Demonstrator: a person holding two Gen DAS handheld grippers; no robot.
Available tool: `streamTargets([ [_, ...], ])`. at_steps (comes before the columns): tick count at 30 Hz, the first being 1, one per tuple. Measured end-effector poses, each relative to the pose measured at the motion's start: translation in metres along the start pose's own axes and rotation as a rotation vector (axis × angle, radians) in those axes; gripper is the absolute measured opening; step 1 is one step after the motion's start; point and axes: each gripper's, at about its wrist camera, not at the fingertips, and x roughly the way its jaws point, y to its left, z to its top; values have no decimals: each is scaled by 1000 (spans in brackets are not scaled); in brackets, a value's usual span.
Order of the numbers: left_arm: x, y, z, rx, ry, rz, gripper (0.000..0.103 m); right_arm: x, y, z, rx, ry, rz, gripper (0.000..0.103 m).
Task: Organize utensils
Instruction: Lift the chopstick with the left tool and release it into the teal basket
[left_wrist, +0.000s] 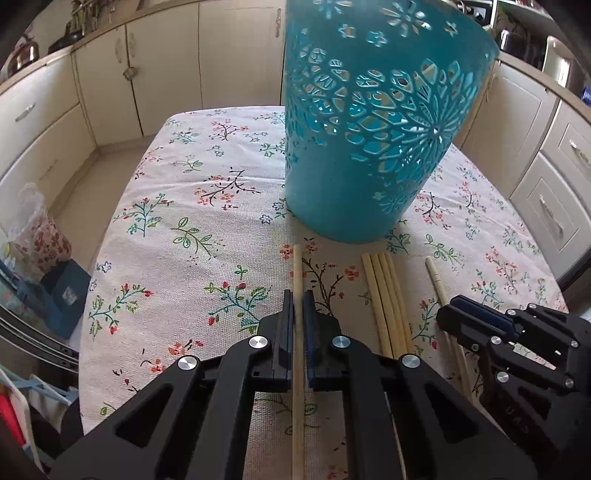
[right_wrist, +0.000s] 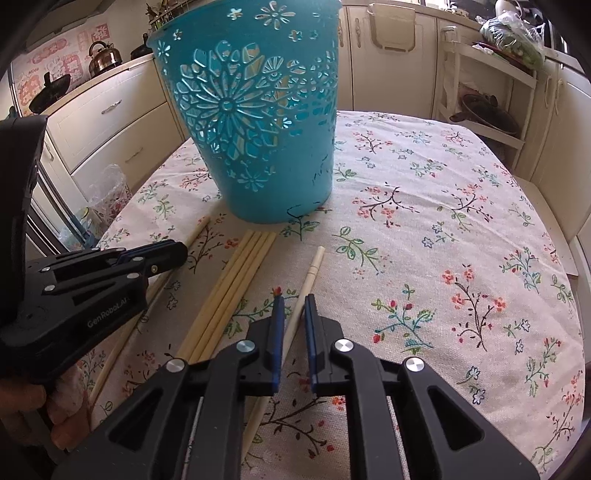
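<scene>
- Left claw (left_wrist: 298, 295) is pinched on a pale wooden chopstick (left_wrist: 297, 266) lying on the floral-cloth bench (left_wrist: 177, 229); right claw (right_wrist: 294, 301) is clamped narrow on a cream, ridged-tip chopstick (right_wrist: 313, 273).
- Four loose chopsticks (right_wrist: 236, 280) lie between them, near the teal cut-out plastic bin (right_wrist: 266, 147).
- I'd lift each level, then tip it tip-down into the bin.
- The bin's rim and inside are cut off, so I can't tell what's in it.

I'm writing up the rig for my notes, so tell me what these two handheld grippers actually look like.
Both match: the left gripper and right gripper are matte black plastic with angular linkage arms, triangular cut-outs and round silver pivot bolts. Each flat finger carries a dark blue pad. The left one's side bears pale "GenRobot.AI" lettering. No cables or sleeves show.
</scene>
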Motion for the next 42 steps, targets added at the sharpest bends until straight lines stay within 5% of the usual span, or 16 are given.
streamTargets([
  [8,-3,12,-1,-55,-7,7,6,6,6,8,-36,25,-42,10],
  [27,0,0,4,17,27,49,8,6,-12,10,41,17,55,8],
  [37,4,12,13,11,111,-47,9,5,-10,10,21,22,48,8],
  [42,4,-8,12,130,115,50,10,5,-8,8,13,21,42,8],
])
